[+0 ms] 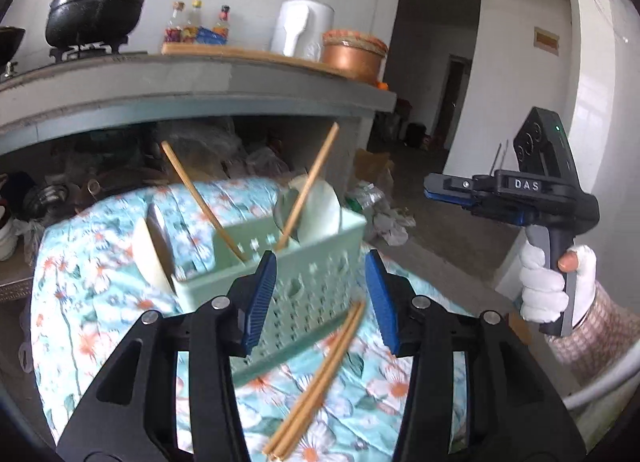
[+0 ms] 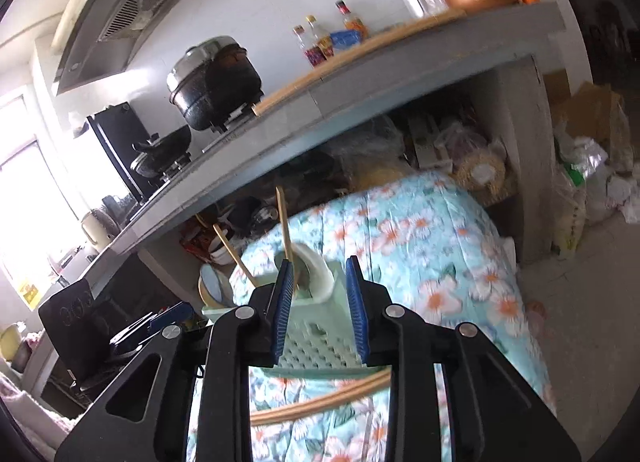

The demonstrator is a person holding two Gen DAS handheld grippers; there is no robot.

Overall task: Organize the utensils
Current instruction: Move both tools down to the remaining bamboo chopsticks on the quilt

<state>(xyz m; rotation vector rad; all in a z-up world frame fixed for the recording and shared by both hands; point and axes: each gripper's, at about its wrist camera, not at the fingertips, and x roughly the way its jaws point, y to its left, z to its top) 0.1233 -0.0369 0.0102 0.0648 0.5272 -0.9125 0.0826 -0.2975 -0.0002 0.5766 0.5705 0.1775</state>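
Both the left gripper (image 1: 320, 294) and right gripper (image 2: 320, 310) hover part-open, seemingly empty (chopsticks (image 1: 316, 386) lie below).

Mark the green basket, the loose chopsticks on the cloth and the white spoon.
green basket (image 1: 316, 290), left wrist view, perforated front wall.
loose chopsticks (image 1: 320, 378), left wrist view, mid-length of the pair.
white spoon (image 1: 320, 209), left wrist view, bowl.

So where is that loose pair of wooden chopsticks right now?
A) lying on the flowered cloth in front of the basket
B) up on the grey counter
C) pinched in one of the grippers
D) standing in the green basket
A: the pair of chopsticks lies flat on the flowered cloth, just in front of the green basket, with no gripper pads touching it.
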